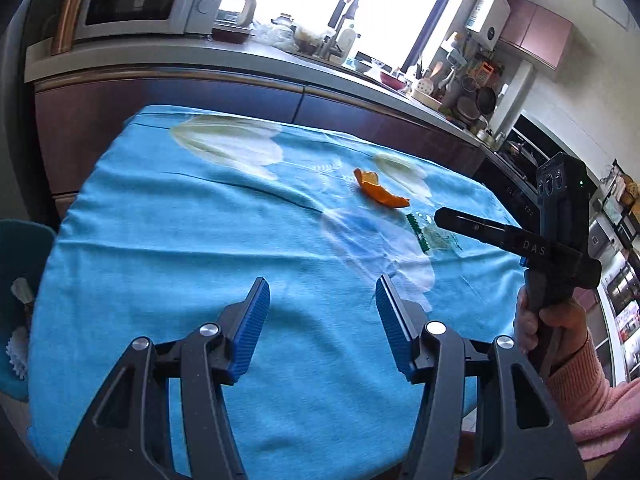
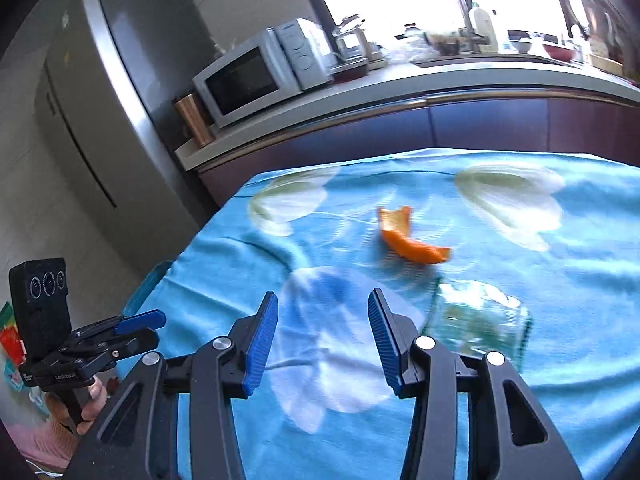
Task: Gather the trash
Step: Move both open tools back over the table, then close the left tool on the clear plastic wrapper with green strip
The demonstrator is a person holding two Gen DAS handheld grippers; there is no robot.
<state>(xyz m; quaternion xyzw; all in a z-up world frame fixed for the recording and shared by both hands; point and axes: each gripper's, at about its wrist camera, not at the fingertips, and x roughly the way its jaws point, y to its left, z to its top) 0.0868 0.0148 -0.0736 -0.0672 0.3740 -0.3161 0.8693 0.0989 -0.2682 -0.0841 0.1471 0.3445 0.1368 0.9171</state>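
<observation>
Your left gripper (image 1: 322, 322) and right gripper (image 2: 323, 336) both hover with fingers apart and empty above the tabletop (image 1: 160, 240); orange peel (image 2: 412, 240) and clear wrapper (image 2: 480, 320) lie mid-tabletop, untouched.

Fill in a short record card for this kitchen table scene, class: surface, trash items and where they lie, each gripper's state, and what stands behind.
surface: table under a blue cloth with pale flower prints
trash 1: orange peel, lying on the cloth, untouched
trash 2: clear plastic wrapper with green print, on the cloth, nearer than the peel
left gripper: open, nothing between the jaws
right gripper: open, empty, wrapper just to its right
background: counter with microwave; fridge
</observation>
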